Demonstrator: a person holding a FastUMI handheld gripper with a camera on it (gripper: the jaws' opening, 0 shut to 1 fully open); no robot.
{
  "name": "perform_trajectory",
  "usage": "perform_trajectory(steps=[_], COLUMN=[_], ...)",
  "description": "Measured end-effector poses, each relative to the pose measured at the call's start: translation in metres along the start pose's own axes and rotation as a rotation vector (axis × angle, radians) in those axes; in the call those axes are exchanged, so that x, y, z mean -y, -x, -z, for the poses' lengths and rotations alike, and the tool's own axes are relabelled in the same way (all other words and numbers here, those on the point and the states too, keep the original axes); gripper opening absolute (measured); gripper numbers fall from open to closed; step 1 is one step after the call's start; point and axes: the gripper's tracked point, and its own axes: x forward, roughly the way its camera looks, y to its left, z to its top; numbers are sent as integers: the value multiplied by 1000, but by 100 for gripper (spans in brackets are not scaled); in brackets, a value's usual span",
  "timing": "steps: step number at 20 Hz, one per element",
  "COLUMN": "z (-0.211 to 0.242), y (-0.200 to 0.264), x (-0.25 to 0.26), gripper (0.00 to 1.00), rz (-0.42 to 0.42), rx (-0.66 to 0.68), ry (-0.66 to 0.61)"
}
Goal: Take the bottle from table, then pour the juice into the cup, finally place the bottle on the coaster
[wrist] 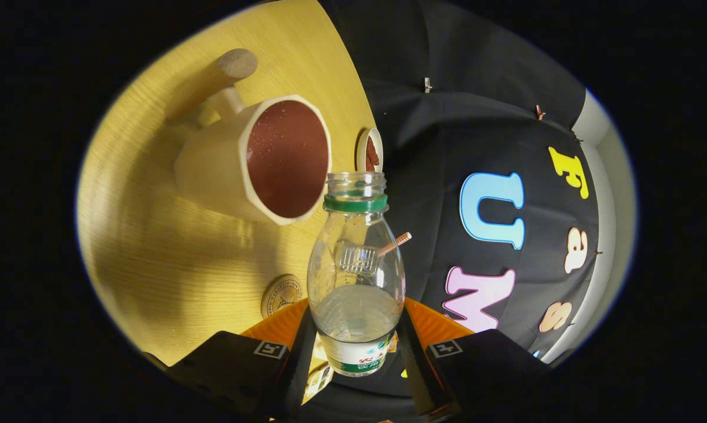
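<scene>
While the hand-held gripper [356, 352] clamps both fingers on the base of the uncapped clear bottle [356, 276], its mouth points at twelve o'clock, just beside the rim of the brim-full cream mug [253, 161] at ten o'clock. Further tipping risks overflow onto the worktop [153, 264]. The round coaster [281, 295] lies at nine o'clock of the bottle.

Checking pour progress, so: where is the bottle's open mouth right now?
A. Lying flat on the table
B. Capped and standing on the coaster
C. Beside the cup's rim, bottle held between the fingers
C: the bottle, uncapped, is clamped by the gripper, its mouth beside the cup rim.
</scene>
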Motion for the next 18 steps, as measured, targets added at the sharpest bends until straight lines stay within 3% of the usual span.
perform_trajectory(steps=[18], z=[-1], y=[-4], x=[-7], gripper=[72], rz=[-23], rx=[24], ry=[162])
